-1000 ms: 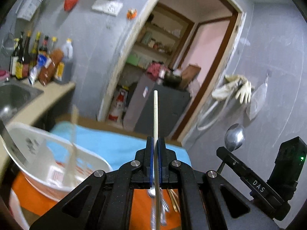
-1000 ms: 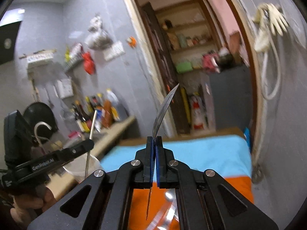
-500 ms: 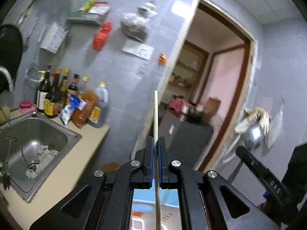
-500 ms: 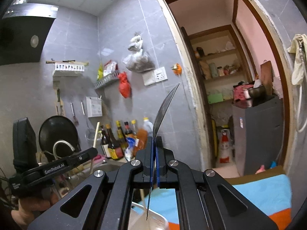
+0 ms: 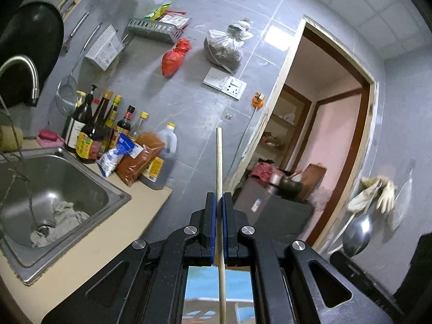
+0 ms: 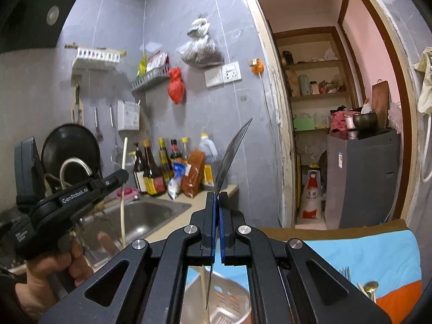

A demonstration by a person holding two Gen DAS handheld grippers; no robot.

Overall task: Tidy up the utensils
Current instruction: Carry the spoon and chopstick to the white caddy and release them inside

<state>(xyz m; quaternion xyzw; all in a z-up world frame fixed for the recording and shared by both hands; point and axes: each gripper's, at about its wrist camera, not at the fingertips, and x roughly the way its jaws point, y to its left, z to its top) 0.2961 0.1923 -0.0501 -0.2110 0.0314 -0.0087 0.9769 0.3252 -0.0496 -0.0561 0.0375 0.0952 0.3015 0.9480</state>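
My left gripper (image 5: 219, 197) is shut on a pale wooden chopstick (image 5: 219, 159) that stands upright and runs down past the jaws. From the right wrist view the left gripper (image 6: 120, 176) hangs over the sink's near side, a hand below it. My right gripper (image 6: 216, 196) is shut on a metal spoon (image 6: 232, 156), bowl up and seen edge-on. The same spoon's bowl (image 5: 357, 233) shows at the lower right of the left wrist view. A white slotted basket (image 6: 229, 299) lies under the right gripper. A fork (image 6: 345, 272) and a golden spoon (image 6: 370, 287) lie on the blue and orange cloth (image 6: 364, 253).
A steel sink (image 5: 81, 186) with a rag in it is set in the beige counter (image 5: 113, 243). Sauce bottles (image 5: 94, 135) and packets crowd the counter's far end. Racks and bags hang on the grey tiled wall. A doorway (image 6: 337, 108) opens to the right, a grey cabinet inside.
Both views have swung away from the table toward the sink and the wall. The basket and cloth have dropped almost out of the left wrist view. Both grips are unchanged.
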